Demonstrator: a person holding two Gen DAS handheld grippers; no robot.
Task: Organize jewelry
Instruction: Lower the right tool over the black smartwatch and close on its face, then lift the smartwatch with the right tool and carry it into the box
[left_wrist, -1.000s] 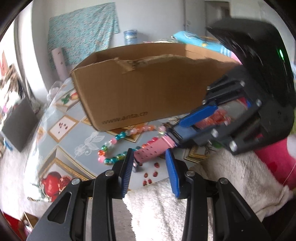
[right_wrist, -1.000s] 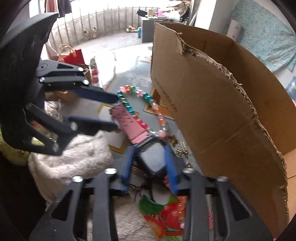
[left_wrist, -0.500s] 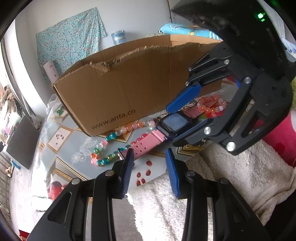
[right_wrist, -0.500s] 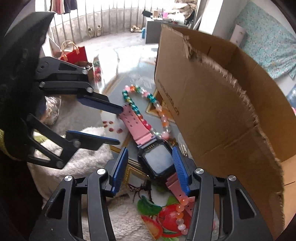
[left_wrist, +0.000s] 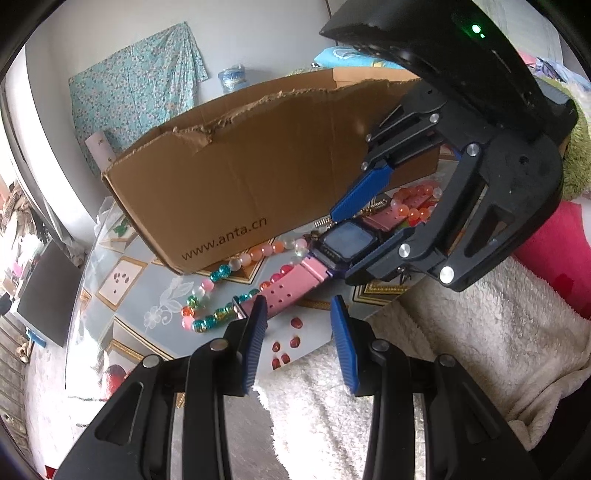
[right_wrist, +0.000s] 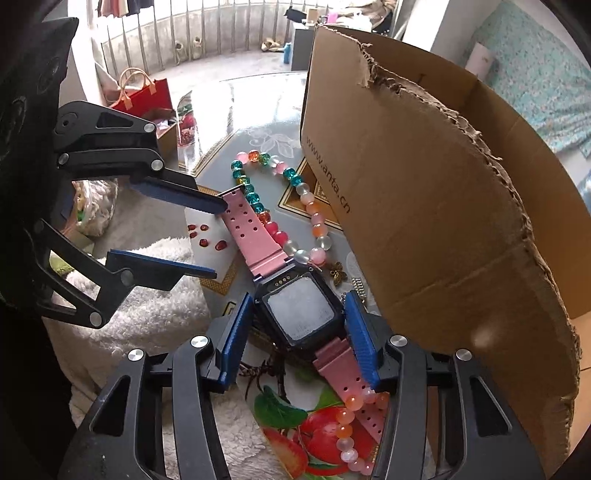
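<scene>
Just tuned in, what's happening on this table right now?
Both handheld grippers are at the pink watch, which lies on the table beside the cardboard box. The right gripper, jaws just opened, straddles the watch face without pressing it. The left gripper hangs open at the strap's free end. Bead strands lie alongside, not yet put away.

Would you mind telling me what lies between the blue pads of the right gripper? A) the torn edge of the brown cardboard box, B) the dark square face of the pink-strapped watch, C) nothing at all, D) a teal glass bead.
B: in the right wrist view the dark watch face sits between the right gripper pads, with its pink strap running out both ways.
</scene>
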